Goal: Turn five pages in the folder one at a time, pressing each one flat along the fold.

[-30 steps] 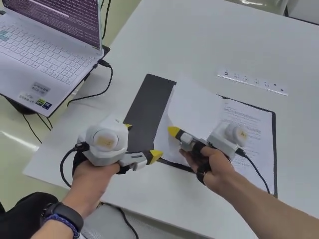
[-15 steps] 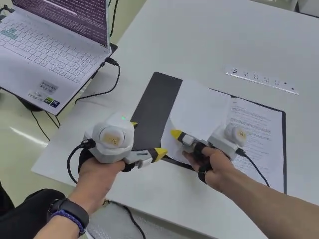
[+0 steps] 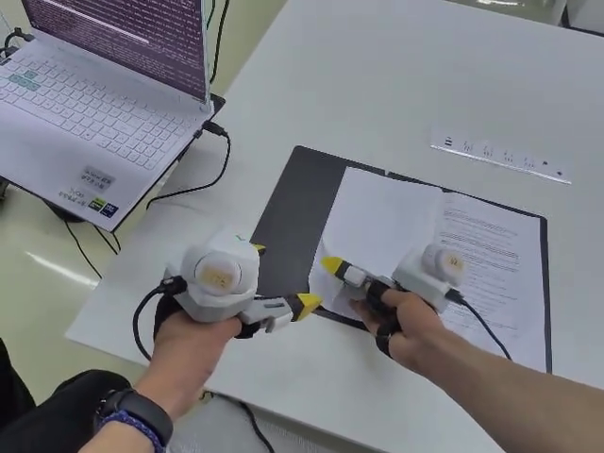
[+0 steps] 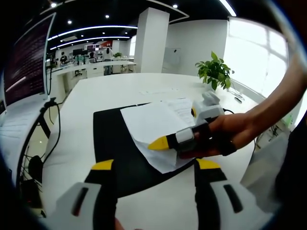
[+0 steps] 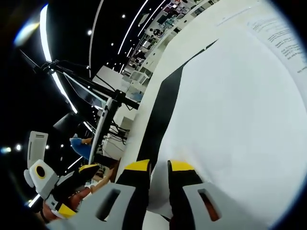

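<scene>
A black folder (image 3: pixel 288 212) lies open on the white table, with a printed page (image 3: pixel 491 264) flat on its right half. A blank white page (image 3: pixel 382 222) arches up over the fold. My right gripper (image 3: pixel 330 267) is shut on that page's near left corner; its yellow-tipped jaws (image 5: pixel 158 166) pinch the sheet (image 5: pixel 230 110) above the black cover (image 5: pixel 160 120). My left gripper (image 3: pixel 281 276) hovers open at the folder's near edge, holding nothing. Past its own jaws (image 4: pixel 154 165) I see the right gripper (image 4: pixel 165 142), the raised page (image 4: pixel 153 124) and the cover (image 4: pixel 112 139).
An open laptop (image 3: pixel 104 94) sits at the left, with cables (image 3: pixel 203 175) trailing toward the folder. A flat power strip (image 3: pixel 500 153) lies beyond the folder. The table's near edge (image 3: pixel 283 377) runs just under my hands. A potted plant (image 4: pixel 214 72) stands far off.
The head camera has shifted a little. The right gripper, still holding the page corner, has drifted slightly left toward the black cover. The left gripper has hardly moved.
</scene>
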Action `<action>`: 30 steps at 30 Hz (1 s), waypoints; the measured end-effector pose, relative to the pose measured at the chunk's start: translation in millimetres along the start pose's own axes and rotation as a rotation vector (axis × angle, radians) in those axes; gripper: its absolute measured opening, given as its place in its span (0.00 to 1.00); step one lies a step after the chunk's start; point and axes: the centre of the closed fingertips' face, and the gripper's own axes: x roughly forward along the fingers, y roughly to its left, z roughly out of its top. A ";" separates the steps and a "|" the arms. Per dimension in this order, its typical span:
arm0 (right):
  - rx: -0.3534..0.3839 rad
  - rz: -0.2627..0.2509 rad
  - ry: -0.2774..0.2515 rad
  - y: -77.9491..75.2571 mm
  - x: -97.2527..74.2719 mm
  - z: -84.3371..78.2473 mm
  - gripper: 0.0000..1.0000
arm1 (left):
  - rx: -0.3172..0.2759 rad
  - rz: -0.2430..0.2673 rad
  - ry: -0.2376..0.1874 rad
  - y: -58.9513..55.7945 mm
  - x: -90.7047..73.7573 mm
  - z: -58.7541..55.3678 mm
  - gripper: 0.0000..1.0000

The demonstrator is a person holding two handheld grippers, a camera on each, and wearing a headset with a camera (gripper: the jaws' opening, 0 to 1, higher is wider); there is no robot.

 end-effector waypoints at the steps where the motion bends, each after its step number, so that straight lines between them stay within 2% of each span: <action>1: 0.004 0.002 -0.003 0.0 -0.3 0.2 0.15 | -0.001 -0.001 0.001 -0.4 0.3 -0.1 0.65; 7: -0.014 0.026 0.010 4.4 -2.8 -2.5 0.24 | 0.005 -0.012 0.006 -3.0 4.3 0.8 0.65; 14: -0.035 0.050 0.029 6.2 -10.7 -4.0 0.29 | 0.019 -0.039 0.011 -9.3 16.1 6.5 0.63; 18: -0.044 0.055 0.019 5.3 -20.7 -0.5 0.30 | 0.022 -0.048 0.006 -13.6 19.8 10.6 0.61; 22: -0.059 0.056 0.002 3.8 -30.2 7.8 0.30 | 0.031 -0.064 0.006 -17.9 26.2 13.1 0.58; 30: -0.083 0.048 -0.075 2.5 -57.0 37.7 0.25 | 0.054 -0.098 0.029 -25.3 41.8 14.1 0.48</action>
